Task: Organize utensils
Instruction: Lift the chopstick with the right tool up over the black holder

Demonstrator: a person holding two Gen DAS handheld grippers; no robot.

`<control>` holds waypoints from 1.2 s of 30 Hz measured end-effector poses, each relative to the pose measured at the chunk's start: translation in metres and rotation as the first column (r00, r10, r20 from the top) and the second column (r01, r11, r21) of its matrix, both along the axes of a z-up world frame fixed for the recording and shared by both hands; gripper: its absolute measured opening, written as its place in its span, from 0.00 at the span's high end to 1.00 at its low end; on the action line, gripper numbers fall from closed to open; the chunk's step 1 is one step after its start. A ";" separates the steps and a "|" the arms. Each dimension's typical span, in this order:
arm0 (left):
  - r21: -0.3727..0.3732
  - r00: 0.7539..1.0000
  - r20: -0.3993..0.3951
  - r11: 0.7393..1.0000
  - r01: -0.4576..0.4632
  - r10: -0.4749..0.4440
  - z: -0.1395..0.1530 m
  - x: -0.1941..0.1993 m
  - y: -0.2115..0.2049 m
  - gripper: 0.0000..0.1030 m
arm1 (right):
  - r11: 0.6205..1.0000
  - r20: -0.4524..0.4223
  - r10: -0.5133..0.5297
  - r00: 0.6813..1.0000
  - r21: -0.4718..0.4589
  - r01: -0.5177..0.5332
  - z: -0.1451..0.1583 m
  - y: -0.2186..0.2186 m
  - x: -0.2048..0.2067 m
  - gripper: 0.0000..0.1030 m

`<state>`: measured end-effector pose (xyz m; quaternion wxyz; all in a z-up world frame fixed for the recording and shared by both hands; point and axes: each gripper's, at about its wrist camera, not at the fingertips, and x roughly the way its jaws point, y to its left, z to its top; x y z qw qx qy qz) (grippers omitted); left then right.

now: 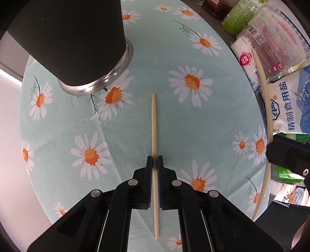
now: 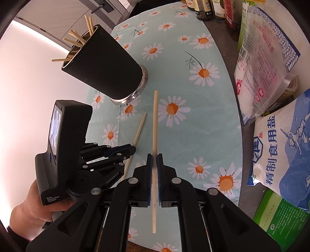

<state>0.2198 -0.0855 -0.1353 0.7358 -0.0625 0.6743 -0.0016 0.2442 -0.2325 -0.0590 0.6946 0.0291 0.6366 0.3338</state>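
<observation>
My left gripper (image 1: 154, 160) is shut on a wooden chopstick (image 1: 154, 124) that runs straight ahead over the daisy cloth. My right gripper (image 2: 154, 157) is shut on a paler chopstick (image 2: 155, 120), also pointing forward. In the left wrist view that paler chopstick (image 1: 264, 93) and the right gripper's body show at the right edge. In the right wrist view the left gripper (image 2: 133, 149) and its chopstick (image 2: 138, 131) show at the left. A black cup with a steel base (image 2: 104, 66) stands ahead, holding several chopsticks (image 2: 77, 40). It looms at upper left in the left wrist view (image 1: 77, 42).
The daisy-print cloth (image 1: 193, 135) covers the counter. Bags of salt and seasoning (image 2: 281, 145) line the right side, with dark bottles (image 2: 205, 9) at the back. The counter edge runs along the left, beside the cup.
</observation>
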 end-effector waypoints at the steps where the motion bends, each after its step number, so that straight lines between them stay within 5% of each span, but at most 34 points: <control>1: -0.009 1.000 0.001 1.000 -0.008 0.008 0.000 0.000 0.000 0.96 | 1.000 -0.005 0.001 1.000 -0.001 -0.001 -0.001 0.001 0.000 0.94; 9: -0.063 0.997 0.069 0.998 -0.016 0.020 0.020 -0.024 0.026 0.96 | 1.000 -0.038 0.000 0.999 -0.007 0.000 -0.005 0.014 -0.004 0.94; 18: -0.182 0.971 0.235 0.983 -0.003 0.047 0.077 -0.064 0.069 0.96 | 1.000 0.007 0.016 1.000 0.009 -0.016 0.019 0.047 -0.020 0.94; 25: -0.211 0.910 0.405 0.978 -0.002 0.089 0.127 -0.094 0.108 0.96 | 0.997 0.061 -0.002 0.998 0.075 -0.002 0.043 0.067 -0.029 0.94; 36: -0.220 0.830 0.550 0.975 0.037 0.093 0.169 -0.095 0.134 0.96 | 0.994 0.173 -0.028 0.985 0.112 0.008 0.086 0.087 -0.031 0.94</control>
